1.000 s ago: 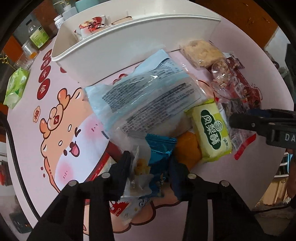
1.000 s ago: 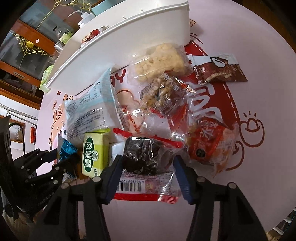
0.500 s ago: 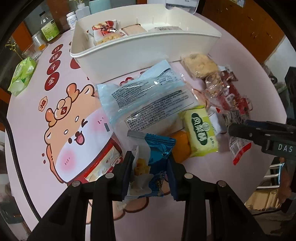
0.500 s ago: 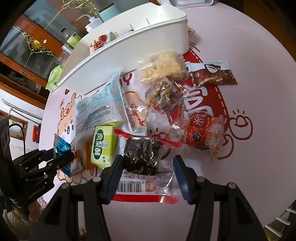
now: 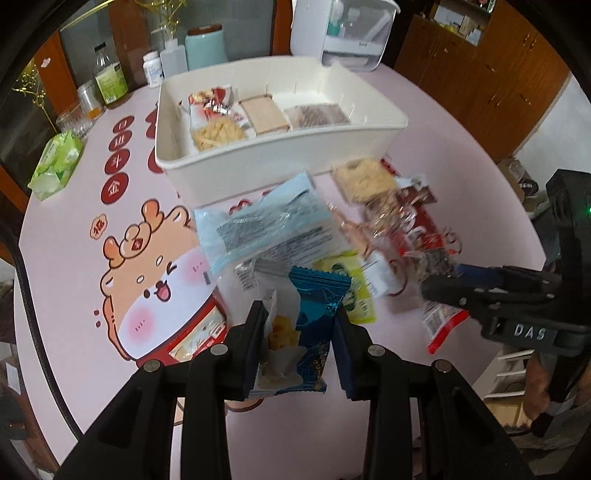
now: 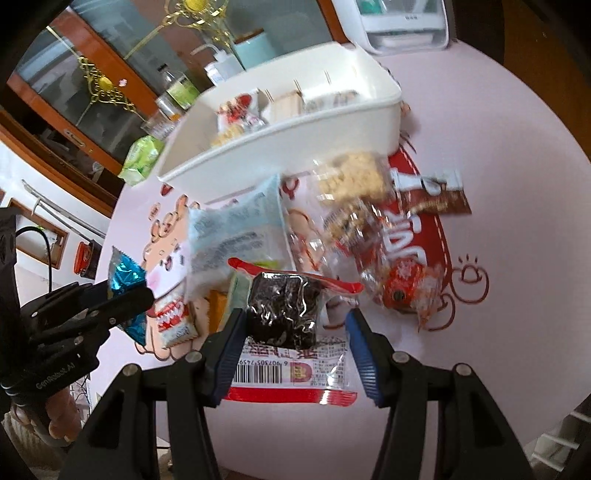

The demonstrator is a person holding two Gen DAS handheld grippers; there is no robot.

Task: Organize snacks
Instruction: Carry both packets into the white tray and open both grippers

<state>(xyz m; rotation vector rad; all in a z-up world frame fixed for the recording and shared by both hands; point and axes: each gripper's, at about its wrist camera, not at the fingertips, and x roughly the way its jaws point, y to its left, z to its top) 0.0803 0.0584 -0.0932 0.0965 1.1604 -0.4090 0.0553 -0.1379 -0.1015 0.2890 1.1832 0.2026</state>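
Observation:
My left gripper (image 5: 299,332) is shut on a blue and white snack packet (image 5: 299,317) and holds it above the pink table. It also shows in the right wrist view (image 6: 123,280). My right gripper (image 6: 295,332) is shut on a clear red-edged packet with a dark brownie (image 6: 284,314) and holds it lifted. A white bin (image 5: 369,136) with dividers stands beyond the snack pile and holds several snacks. Loose on the table lie a pale blue bag (image 5: 258,229), a green packet (image 5: 351,288), a rice crisp packet (image 5: 364,179) and red wrapped sweets (image 6: 406,288).
A green tissue pack (image 5: 55,164), bottles and jars (image 5: 107,81) and a white appliance (image 5: 343,33) stand at the table's far edge. A brown packet (image 6: 432,199) lies at the right of the pile. A cartoon print covers the table's left part (image 5: 147,280).
Both grippers have risen and pulled back with their packets. The bin's inside has come into view. The right gripper's brownie packet has left the table.

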